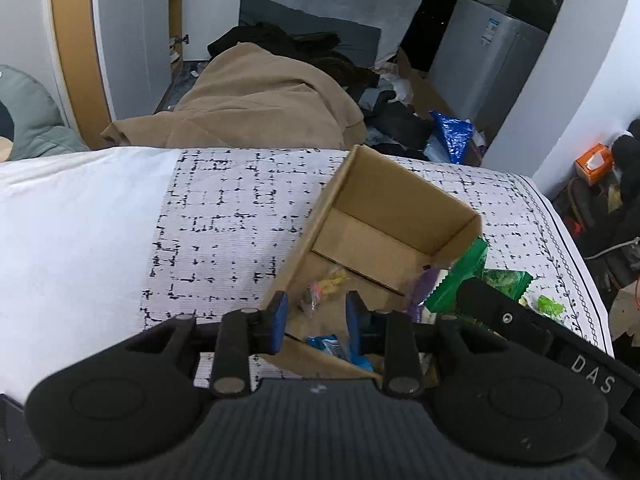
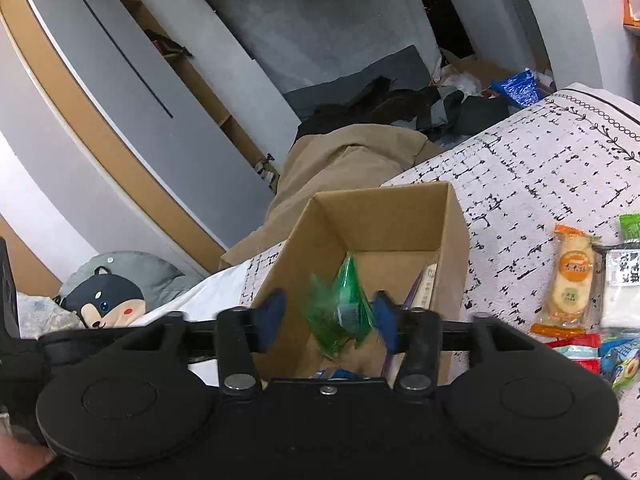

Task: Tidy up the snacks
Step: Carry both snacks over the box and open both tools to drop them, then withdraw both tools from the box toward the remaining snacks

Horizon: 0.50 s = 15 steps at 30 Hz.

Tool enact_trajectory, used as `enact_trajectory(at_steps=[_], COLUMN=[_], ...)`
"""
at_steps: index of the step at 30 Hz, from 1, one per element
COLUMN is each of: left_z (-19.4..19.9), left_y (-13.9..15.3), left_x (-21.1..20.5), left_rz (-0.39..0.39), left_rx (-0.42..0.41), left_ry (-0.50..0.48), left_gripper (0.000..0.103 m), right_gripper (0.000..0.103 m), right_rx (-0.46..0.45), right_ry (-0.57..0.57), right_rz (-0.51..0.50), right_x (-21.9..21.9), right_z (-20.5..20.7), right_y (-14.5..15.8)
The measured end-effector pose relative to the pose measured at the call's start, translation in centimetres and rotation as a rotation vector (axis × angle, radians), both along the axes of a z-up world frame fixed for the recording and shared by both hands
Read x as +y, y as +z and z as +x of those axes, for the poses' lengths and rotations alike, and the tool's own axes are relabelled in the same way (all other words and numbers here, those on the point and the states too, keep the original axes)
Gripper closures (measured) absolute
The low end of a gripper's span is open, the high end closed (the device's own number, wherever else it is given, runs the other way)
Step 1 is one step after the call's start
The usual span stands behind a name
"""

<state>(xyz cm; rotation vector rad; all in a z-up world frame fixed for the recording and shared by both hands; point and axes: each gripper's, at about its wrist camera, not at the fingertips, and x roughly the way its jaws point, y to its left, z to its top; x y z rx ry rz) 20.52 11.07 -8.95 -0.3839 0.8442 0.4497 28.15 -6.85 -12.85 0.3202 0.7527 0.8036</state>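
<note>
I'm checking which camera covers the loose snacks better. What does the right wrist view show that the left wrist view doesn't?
Only the right wrist view: an orange-wrapped cracker pack on the bedspread, a shiba plush, and green packets between the right gripper's parted fingers. Only the left wrist view: the left gripper and an orange box. Both: the cardboard box and tan blanket.

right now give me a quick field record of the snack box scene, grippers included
surface: patterned bedcover
container: open cardboard box
box contents: several wrapped snacks, blue packet
left hand-held gripper: over the box, nothing between its pads
right hand-held gripper: over the box, green packet between its parted pads, grip not clear
loose snacks: orange-wrapped cracker pack and others beside the box
</note>
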Motion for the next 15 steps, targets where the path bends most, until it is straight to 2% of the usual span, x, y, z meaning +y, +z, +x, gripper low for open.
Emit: enact_trajectory(at_steps=[4,5,8,11,15], left_z=[-0.1,-0.1,-0.2,-0.3,-0.7], left_y=[0.2,0.3,0.5,0.8,1.4], left_x=[0.1,0.0,-0.4,-0.7,-1.2], left_rz=[0.002,0.003,0.013,0.028,0.053], left_rx=[0.004,0.004,0.005,0.011,0.009], left_ry=[0.004,0.005,0.008,0.015,0.024], left_gripper=[0.068,0.065,0.052,0.04,0.021], right_gripper=[0.041,0.037,0.026,0.022,0.013], right_rx=[0.006,0.013,0.02,0.038,0.044], right_ry=[-0.002,-0.01,-0.054,-0.095,-0.135], right_rz=[-0.003,-0.002,-0.015,-0.029,-0.03], right_x=[-0.4,-0.7,-1.9,-3.1,-4.8], right_z=[-0.3,-0.3,-0.4,-0.4,-0.6], right_y=[0.2,0.3,0.7,1.1,2.0])
